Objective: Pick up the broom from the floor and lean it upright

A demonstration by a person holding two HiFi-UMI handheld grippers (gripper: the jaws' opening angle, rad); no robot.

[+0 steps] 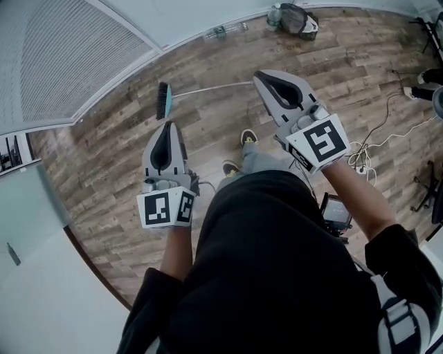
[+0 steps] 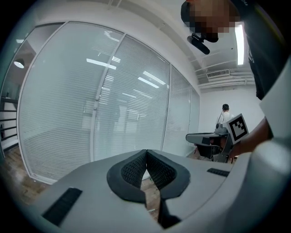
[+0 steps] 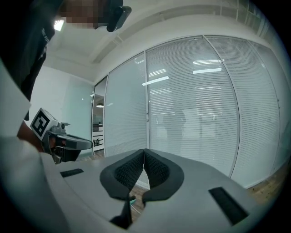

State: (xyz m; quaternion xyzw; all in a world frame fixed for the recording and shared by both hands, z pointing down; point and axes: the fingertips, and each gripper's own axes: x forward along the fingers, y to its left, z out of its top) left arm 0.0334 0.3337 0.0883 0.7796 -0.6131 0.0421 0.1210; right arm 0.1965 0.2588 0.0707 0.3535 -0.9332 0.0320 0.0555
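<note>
The broom (image 1: 164, 101) lies flat on the wood floor near the glass wall, with its dark and teal brush head at the left and its thin pale handle (image 1: 211, 88) running right. Held out level above the floor, my left gripper (image 1: 168, 124) is shut and empty, its tip just short of the brush head in the head view. My right gripper (image 1: 258, 75) is also shut and empty, its tip over the handle's right end. The left gripper view shows the pads (image 2: 146, 159) pressed together, and so does the right gripper view (image 3: 143, 157). A sliver of teal (image 3: 131, 200) shows below the right jaws.
A glass wall with blinds (image 1: 76, 55) runs along the left and the far side. A dark bag (image 1: 299, 19) and a bottle (image 1: 275, 15) sit by the wall. Cables (image 1: 374, 138) trail on the floor at the right. My feet (image 1: 247, 137) stand behind the broom. Another person (image 2: 225, 113) stands far off.
</note>
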